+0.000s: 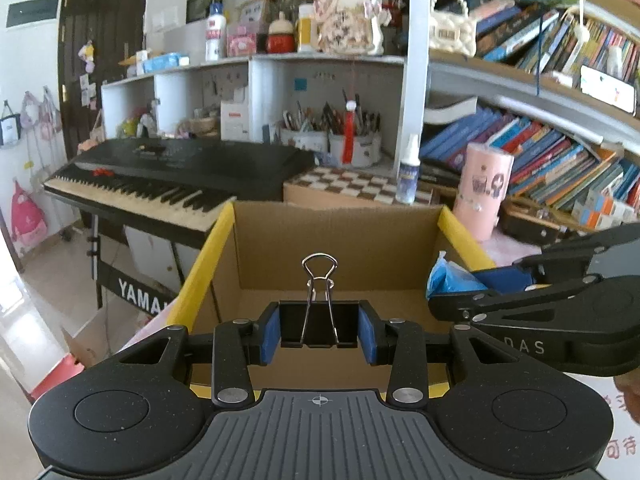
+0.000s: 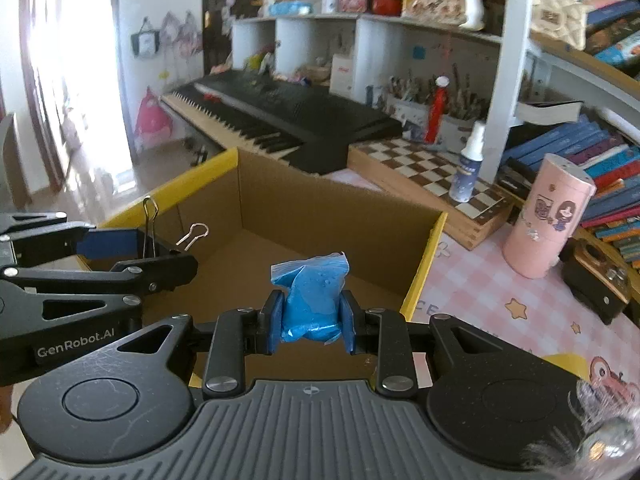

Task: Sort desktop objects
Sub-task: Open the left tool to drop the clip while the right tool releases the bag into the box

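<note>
My left gripper [image 1: 319,332] is shut on a black binder clip [image 1: 319,322] with its wire handles standing up, held over the near edge of an open cardboard box [image 1: 336,240] with yellow flaps. My right gripper [image 2: 311,322] is shut on a small blue plastic packet [image 2: 311,300], also above the box [image 2: 320,216]. In the left wrist view the right gripper [image 1: 460,292] comes in from the right with the blue packet [image 1: 450,278]. In the right wrist view the left gripper [image 2: 160,248] enters from the left with the binder clip [image 2: 150,232]. The box interior looks bare.
A pink cylinder [image 2: 546,216], a spray bottle [image 2: 468,160] and a chessboard box [image 2: 432,176] stand on the pink checked tablecloth [image 2: 480,288] right of the box. A black keyboard [image 1: 172,176] lies behind it. Bookshelves [image 1: 560,152] fill the right side.
</note>
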Motion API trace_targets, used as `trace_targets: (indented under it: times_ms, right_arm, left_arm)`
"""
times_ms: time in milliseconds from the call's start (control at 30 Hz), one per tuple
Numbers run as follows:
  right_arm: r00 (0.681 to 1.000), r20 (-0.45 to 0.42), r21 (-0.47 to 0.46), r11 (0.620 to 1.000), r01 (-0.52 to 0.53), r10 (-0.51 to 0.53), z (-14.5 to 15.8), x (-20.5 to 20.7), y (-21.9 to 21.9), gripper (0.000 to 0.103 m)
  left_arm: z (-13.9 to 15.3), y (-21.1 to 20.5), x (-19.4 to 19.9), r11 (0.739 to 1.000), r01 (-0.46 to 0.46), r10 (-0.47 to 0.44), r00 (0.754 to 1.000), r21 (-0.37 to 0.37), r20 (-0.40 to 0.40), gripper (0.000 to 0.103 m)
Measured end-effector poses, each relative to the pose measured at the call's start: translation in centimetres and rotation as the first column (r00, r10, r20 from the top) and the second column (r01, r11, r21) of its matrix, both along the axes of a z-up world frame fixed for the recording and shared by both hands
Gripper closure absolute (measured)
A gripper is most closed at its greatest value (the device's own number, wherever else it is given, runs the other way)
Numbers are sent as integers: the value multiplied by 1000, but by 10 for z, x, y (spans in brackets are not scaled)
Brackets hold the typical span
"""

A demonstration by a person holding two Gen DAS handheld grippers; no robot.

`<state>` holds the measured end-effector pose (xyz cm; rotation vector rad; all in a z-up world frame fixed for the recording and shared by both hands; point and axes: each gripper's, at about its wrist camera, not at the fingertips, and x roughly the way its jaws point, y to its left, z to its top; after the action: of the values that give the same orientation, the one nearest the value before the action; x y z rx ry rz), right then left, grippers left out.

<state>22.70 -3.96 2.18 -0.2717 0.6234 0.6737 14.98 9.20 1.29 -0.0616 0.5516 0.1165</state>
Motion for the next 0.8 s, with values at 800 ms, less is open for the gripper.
trace_targets:
  times_ms: [800]
  right_arm:
    - [977,-45,-195,957,-214,209,-25,46,24,76]
  left_arm:
    - [-22,-6,32,1000,-16,18,990,11,-141,65]
